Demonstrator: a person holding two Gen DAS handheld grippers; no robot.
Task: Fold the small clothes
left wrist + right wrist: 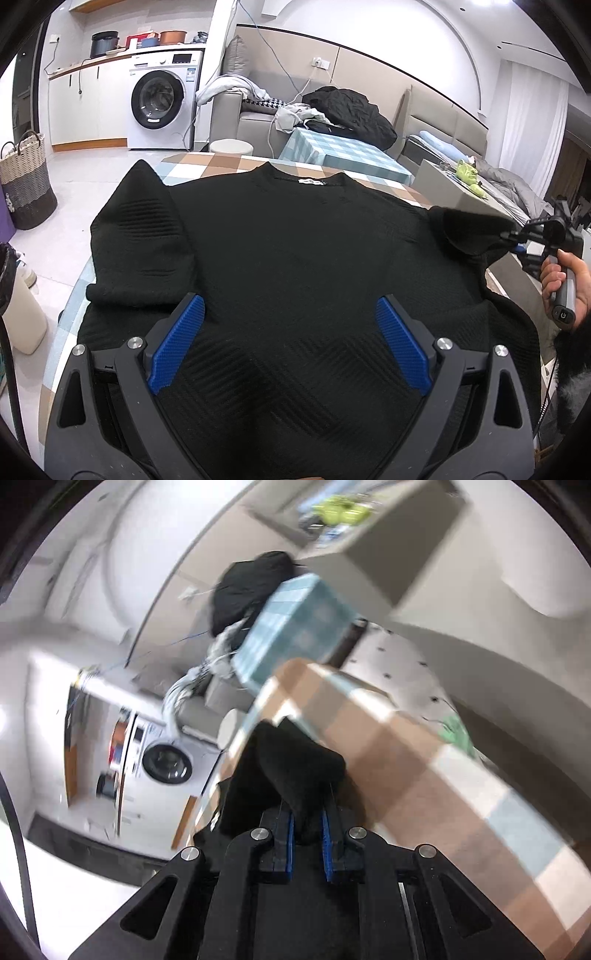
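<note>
Two views inspected, left wrist first. I see a black sweater (295,251) lying flat, front up, collar away from me, on the checkered surface (207,166). Its left sleeve (140,236) is folded in over the body. My left gripper (291,332) hovers low over the hem area, its blue fingers (177,343) spread wide apart with nothing between them. At the right edge my right gripper (513,236) has the right sleeve cuff (469,229) pinched and lifted off the surface; the hand (561,288) holds its handle. Behind stand a washing machine (162,99), a woven basket (26,181) on the floor and a sofa (258,122) with clothes piled on it.

Right wrist view, blurred and tilted: the right gripper (306,830) has its blue fingers (327,845) drawn close together, clamping black knit fabric of the cuff (295,771), which bulges out ahead of them. The checkered surface (424,775) runs beneath and to the right.
</note>
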